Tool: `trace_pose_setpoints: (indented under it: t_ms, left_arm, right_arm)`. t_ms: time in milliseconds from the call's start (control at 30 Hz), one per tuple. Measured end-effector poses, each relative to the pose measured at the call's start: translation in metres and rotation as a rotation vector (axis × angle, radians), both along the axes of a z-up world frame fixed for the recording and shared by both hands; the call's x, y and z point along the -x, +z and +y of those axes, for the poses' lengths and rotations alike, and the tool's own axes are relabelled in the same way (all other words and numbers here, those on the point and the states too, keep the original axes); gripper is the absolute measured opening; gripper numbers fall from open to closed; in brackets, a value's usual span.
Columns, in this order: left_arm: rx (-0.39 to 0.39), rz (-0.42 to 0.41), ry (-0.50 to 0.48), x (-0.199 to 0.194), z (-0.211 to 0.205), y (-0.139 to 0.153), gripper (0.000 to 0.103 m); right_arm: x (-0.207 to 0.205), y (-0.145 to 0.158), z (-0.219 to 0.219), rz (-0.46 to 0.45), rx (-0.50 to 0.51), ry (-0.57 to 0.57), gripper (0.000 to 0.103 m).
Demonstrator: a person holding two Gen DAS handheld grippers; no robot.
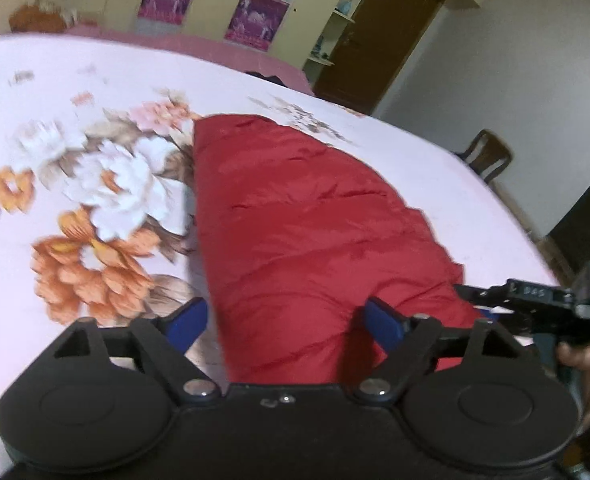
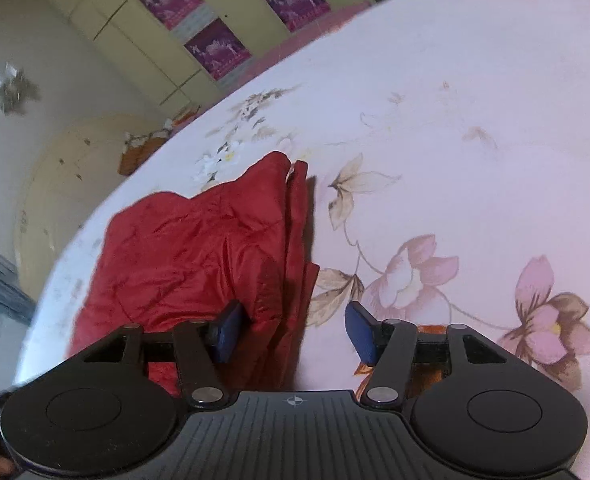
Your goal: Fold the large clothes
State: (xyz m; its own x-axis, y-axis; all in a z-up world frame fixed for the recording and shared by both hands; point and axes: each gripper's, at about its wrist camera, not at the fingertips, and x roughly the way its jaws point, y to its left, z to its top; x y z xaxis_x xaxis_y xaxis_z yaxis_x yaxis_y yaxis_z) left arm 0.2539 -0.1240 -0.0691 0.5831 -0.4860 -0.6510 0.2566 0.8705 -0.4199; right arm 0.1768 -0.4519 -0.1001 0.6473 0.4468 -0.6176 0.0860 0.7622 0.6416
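Observation:
A red padded garment (image 1: 295, 220) lies folded into a long strip on the flowered bed sheet (image 1: 95, 80). My left gripper (image 1: 287, 326) is open over its near end. One blue pad (image 1: 187, 326) hangs above the sheet and the other above the red cloth, neither pressing on it. In the right wrist view the same garment (image 2: 191, 248) shows its stacked folded edges. My right gripper (image 2: 295, 332) is open astride that edge, with its left pad (image 2: 227, 332) over the cloth and its right pad over bare sheet. Its black frame (image 1: 535, 304) shows at the right of the left wrist view.
The bed's edge (image 2: 55, 280) curves close to the garment's left side. A pale wardrobe with purple posters (image 1: 255, 20), a brown door (image 1: 379, 40) and a wooden chair (image 1: 491, 156) stand beyond the bed. A hand (image 1: 579, 360) holds the right gripper.

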Motion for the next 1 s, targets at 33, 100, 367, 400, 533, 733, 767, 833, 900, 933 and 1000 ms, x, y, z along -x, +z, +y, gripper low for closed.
trace_pose_setpoints:
  t_ms: [33,100,367,400,533,733,767,833,900,933,1000]
  left_arm:
    - [0.025,0.016,-0.007,-0.003,0.001,-0.001,0.082]
    - [0.053,0.045,-0.009,-0.010,0.003,-0.005,0.084]
    - [0.173,0.132,0.073,-0.029,0.014,-0.022,0.077]
    - [0.156,0.130,0.074,-0.029,0.010,-0.022,0.077]
    - [0.082,0.090,0.078,-0.024,-0.003,-0.009,0.064]
    - [-0.115,-0.022,0.046,-0.007,-0.032,0.027,0.058]
    - [-0.141,-0.034,0.048,-0.004,-0.036,0.033,0.058]
    - [-0.191,-0.053,0.047,0.000,-0.041,0.043,0.058]
    - [-0.223,-0.068,0.042,0.005,-0.045,0.052,0.057]
    - [-0.237,-0.077,0.037,0.008,-0.046,0.058,0.057]
    - [-0.260,-0.096,0.032,0.013,-0.043,0.067,0.057]
  right_arm:
    - [-0.003,0.002,0.000,0.004,-0.004,0.014,0.050]
    - [-0.011,0.000,0.001,0.042,-0.013,0.035,0.050]
    - [-0.039,-0.012,0.001,0.098,-0.118,0.088,0.049]
    - [-0.039,-0.013,0.001,0.093,-0.126,0.089,0.048]
    - [-0.036,-0.020,0.001,0.080,-0.178,0.090,0.024]
    - [-0.015,0.008,0.013,-0.018,-0.116,0.086,0.019]
    - [-0.013,0.013,0.017,-0.030,-0.105,0.092,0.019]
    - [-0.010,0.023,0.026,-0.054,-0.077,0.107,0.018]
    - [-0.005,0.035,0.038,-0.080,-0.044,0.124,0.018]
    - [-0.004,0.039,0.044,-0.091,-0.034,0.132,0.018]
    - [-0.001,0.049,0.057,-0.117,-0.029,0.151,0.018]
